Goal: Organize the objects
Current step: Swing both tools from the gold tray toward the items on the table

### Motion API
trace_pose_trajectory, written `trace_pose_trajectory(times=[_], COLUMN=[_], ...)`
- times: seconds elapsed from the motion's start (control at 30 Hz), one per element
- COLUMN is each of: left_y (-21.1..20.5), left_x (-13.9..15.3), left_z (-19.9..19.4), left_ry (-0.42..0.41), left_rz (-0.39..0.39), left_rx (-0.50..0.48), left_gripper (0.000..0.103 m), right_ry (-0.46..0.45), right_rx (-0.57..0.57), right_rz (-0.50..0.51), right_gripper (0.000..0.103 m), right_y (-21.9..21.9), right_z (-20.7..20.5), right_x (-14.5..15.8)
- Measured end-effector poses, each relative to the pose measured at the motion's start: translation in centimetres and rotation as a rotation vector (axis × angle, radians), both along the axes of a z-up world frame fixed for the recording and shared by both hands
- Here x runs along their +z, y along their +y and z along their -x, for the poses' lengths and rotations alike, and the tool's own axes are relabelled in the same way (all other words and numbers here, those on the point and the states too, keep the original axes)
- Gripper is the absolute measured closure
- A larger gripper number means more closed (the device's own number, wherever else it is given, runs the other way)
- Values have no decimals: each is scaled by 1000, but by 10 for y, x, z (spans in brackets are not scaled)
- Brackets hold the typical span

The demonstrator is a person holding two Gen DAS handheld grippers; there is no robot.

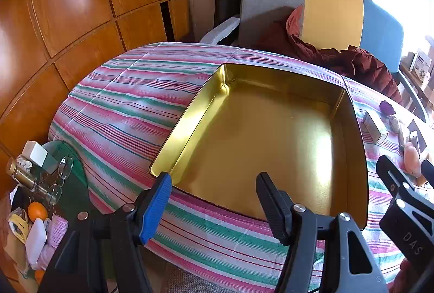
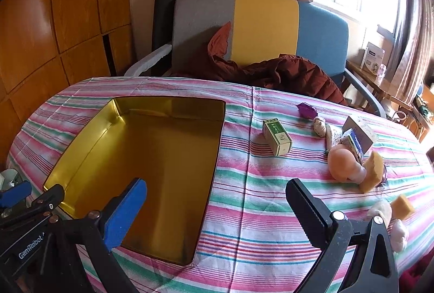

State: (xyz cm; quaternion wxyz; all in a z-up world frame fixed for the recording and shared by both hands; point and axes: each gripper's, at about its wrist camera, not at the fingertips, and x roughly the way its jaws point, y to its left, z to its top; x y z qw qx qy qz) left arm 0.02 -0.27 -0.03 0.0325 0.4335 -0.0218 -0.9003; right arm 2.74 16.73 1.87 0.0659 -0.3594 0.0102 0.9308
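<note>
Nothing is packed yet: both the left gripper [image 1: 214, 194] and right gripper [image 2: 217, 200] hang spread and empty, the gold tin [image 2: 89, 127] bare beneath them, so next the right claw must reach ahead-right for the green box [image 2: 276, 137].

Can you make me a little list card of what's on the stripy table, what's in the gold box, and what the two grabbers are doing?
table: striped cloth
gold tin: open, nothing inside
right of tin: green box, purple wrapper, peach toy, yellow sponge
left hand-held gripper: open, holding nothing
right hand-held gripper: wide open, holding nothing
</note>
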Motion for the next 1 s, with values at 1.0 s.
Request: trace_pose_trajectory(times=[1.0], left_y=[36], left_x=[-5], left_z=[-16], left_ry=[-4], left_rz=[40], left_rx=[-87], left_gripper=[37], right_ry=[-7], right_rx=[-190], right_rz=[15], right_gripper=[0], right_y=[90], right_z=[-35], right_x=[-7])
